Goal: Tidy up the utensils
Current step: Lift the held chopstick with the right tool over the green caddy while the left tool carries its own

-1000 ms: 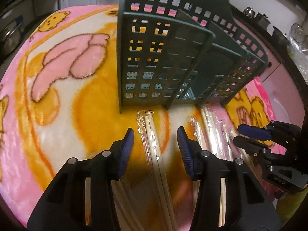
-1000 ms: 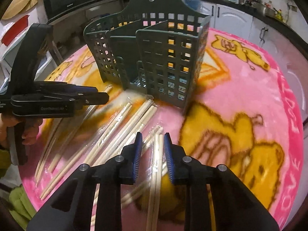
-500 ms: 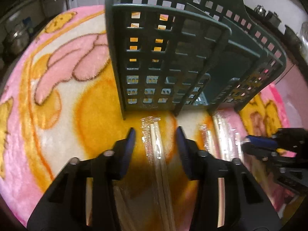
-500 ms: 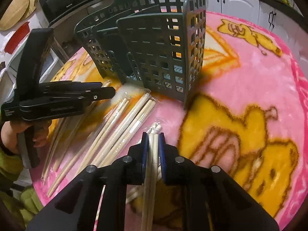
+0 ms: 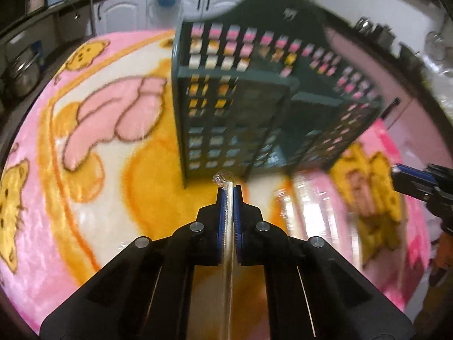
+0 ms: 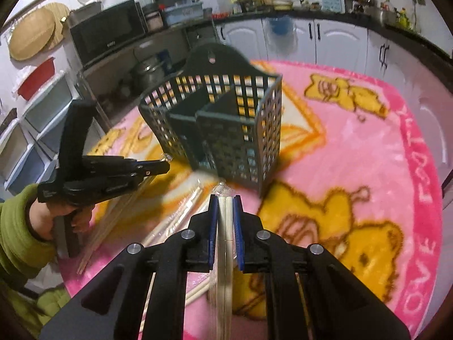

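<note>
A plastic-wrapped pair of wooden chopsticks (image 5: 228,212) is clamped in the left gripper (image 5: 229,195), its jaws just closed; another wrapped pair (image 6: 225,218) is pinched in the right gripper (image 6: 225,201). Next, a carry to the dark green slotted plastic caddy (image 6: 226,124) is judged necessary.

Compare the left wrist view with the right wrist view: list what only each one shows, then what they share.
Only the left wrist view: the left hand-held gripper from behind, shut on a wrapped chopstick pair, and a pink rabbit print on the blanket.

Only the right wrist view: the right hand-held gripper shut on another wrapped pair, a green sleeve, the microwave, and loose chopsticks lying on the blanket.

Both: the green utensil basket and the pink blanket.
</note>
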Action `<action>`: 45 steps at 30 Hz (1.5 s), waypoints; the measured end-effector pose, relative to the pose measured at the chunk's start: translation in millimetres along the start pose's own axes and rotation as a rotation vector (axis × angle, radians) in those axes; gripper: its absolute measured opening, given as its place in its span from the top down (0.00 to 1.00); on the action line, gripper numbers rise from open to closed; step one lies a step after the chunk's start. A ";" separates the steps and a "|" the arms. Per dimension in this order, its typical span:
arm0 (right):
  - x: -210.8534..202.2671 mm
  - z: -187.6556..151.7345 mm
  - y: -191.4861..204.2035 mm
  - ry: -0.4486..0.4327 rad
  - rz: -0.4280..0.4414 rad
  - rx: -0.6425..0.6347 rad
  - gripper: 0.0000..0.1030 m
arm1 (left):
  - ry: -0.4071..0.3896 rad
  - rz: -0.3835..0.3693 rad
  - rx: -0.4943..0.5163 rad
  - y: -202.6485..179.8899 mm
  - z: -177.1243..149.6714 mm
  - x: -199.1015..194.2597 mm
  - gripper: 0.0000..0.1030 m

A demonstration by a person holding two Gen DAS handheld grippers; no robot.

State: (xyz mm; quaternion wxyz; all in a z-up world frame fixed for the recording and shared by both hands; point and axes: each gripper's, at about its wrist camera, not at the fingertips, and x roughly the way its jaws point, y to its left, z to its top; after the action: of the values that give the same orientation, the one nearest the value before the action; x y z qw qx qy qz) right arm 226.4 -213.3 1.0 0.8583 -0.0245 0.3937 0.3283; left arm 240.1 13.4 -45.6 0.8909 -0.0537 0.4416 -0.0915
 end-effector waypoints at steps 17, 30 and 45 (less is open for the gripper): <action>-81.4 32.3 28.8 -0.298 -0.047 -0.016 0.89 | -0.355 -0.174 0.032 -43.7 55.3 -104.5 0.97; -118.9 90.5 36.7 -0.513 -0.081 -0.014 0.89 | -0.603 -0.113 0.037 -48.4 126.8 -148.6 0.97; -116.6 158.5 39.7 -0.672 -0.137 -0.052 0.89 | -0.767 -0.024 0.011 -33.4 179.8 -126.7 0.97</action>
State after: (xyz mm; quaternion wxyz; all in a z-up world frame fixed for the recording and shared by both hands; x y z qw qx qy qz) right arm 252.6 -198.0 199.4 0.9591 0.0368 0.0780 0.2696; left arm 304.3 10.2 167.4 0.9906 -0.0844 0.0753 -0.0775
